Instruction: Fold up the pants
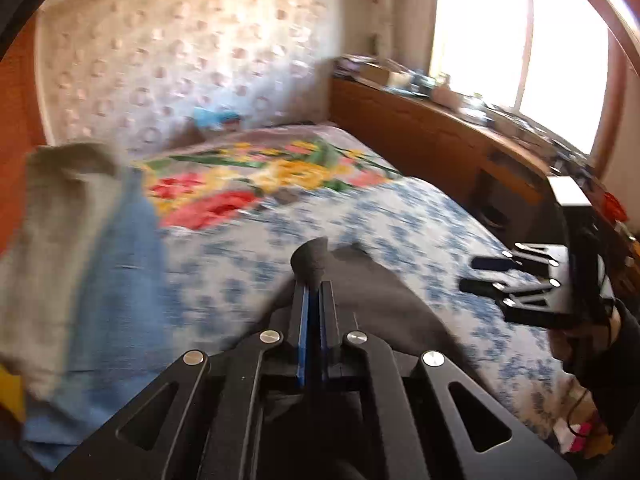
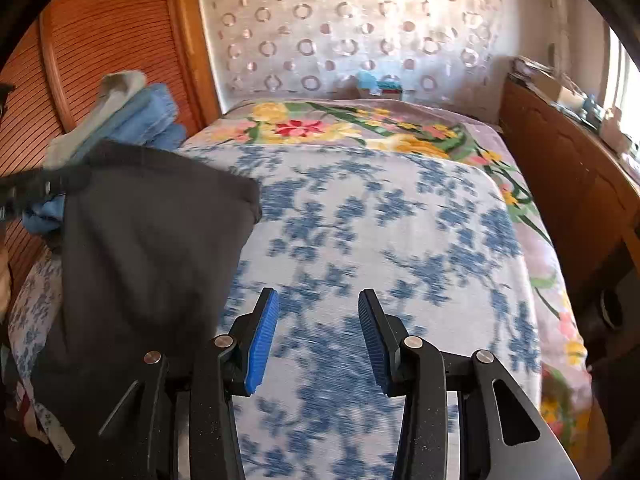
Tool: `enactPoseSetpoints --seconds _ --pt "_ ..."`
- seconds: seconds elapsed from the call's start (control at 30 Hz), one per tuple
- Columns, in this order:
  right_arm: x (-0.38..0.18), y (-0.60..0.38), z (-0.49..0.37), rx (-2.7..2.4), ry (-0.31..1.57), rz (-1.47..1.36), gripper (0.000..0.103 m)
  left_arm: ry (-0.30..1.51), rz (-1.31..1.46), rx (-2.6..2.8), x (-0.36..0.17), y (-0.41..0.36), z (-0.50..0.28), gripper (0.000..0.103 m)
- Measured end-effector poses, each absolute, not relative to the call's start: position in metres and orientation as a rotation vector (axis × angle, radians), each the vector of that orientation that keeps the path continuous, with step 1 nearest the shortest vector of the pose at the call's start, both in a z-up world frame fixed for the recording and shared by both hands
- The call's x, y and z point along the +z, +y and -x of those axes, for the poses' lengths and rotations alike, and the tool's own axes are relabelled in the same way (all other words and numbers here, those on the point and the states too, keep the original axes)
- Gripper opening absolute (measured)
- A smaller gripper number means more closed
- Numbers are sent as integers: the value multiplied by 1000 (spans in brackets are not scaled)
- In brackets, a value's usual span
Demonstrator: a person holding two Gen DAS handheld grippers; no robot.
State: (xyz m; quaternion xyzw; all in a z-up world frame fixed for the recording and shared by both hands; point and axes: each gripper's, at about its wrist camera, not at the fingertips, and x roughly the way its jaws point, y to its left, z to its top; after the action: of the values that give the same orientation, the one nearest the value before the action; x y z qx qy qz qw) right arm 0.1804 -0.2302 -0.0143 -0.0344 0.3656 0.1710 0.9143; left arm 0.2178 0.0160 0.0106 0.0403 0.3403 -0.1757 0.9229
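Dark grey pants (image 1: 380, 304) lie on the blue-flowered bedspread (image 1: 360, 216). My left gripper (image 1: 314, 284) is shut on a bunch of their cloth, which bulges out past the fingertips and is lifted off the bed. In the right wrist view the pants (image 2: 148, 240) hang as a raised dark sheet at the left, over the bed's left edge. My right gripper (image 2: 318, 332) hovers open above the bare bedspread (image 2: 400, 220), to the right of the pants, with nothing between its blue pads. The same right gripper (image 1: 492, 276) shows in the left wrist view, held in a dark sleeve.
A pile of blue and beige clothes (image 2: 132, 112) sits at the bed's far left against a wooden shutter door (image 2: 100, 40). A bright floral blanket (image 2: 340, 124) covers the head end. A wooden cabinet (image 1: 420, 136) with clutter runs along the right side under a window.
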Motion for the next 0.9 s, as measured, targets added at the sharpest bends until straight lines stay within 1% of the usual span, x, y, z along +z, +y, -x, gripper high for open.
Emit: enactPoseSetpoints --seconds 0.13,0.27,0.33,0.37,0.4,0.47,0.5,0.63,0.7,0.77,0.8,0.9 --pt "-16 -213 -177 388 750 90 43 685 -106 -271 14 44 -217 5" --pt "-18 -202 -175 407 755 108 43 727 -115 -234 4 56 -221 7" --pt "-19 -200 -174 412 757 113 43 749 -109 -238 -3 56 -221 15" --pt "-18 -198 -173 412 757 115 43 754 -105 -241 -6 57 -220 23" --pt "-18 -197 -172 413 757 116 43 756 -102 -243 -9 57 -219 27" --pt "-17 -193 -170 418 758 114 43 759 -95 -250 -12 57 -215 41" --pt "-17 -191 -168 422 758 114 43 761 -93 -254 -15 57 -212 43" --pt "-18 -185 -160 439 759 110 43 782 -100 -271 -24 52 -202 43" --pt "-19 -181 -155 448 759 107 43 789 -98 -273 -30 51 -195 54" --pt "-20 -178 -150 454 759 103 43 791 -85 -278 -36 50 -186 77" --pt "-20 -177 -146 457 759 100 43 790 -78 -282 -38 52 -183 79" --pt "-21 -175 -135 463 759 96 43 801 -61 -286 -47 52 -171 79"
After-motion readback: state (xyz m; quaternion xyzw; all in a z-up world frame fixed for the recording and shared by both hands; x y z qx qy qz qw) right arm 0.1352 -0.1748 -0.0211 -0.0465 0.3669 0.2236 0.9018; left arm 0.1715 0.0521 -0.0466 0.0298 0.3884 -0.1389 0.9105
